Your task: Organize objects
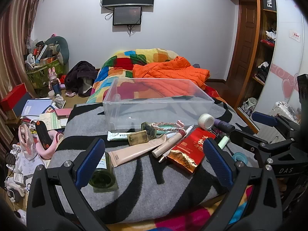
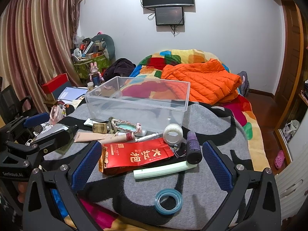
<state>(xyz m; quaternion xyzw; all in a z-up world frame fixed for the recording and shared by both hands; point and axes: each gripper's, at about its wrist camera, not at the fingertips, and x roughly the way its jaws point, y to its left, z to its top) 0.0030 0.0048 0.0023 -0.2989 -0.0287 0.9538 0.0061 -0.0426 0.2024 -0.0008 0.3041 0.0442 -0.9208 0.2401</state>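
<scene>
A clear plastic bin (image 1: 157,104) (image 2: 134,100) stands empty on a grey and black blanket (image 1: 146,182) (image 2: 207,121). In front of it lie a red tea packet (image 1: 189,151) (image 2: 134,156), a beige tube (image 1: 134,152), a green bottle (image 1: 103,175), a white tape roll (image 1: 206,120) (image 2: 173,133), a purple bottle (image 2: 193,150), a pale green tube (image 2: 165,170) and a blue tape ring (image 2: 168,200). My left gripper (image 1: 154,161) is open, over the tube and packet. My right gripper (image 2: 152,168) is open, over the packet and green tube.
A multicoloured quilt (image 1: 123,67) and an orange jacket (image 1: 169,73) lie behind the bin. A cluttered side table (image 1: 34,119) with papers stands to the left. Shelves and a door (image 1: 248,44) are on the right. Curtains (image 2: 32,44) hang at left.
</scene>
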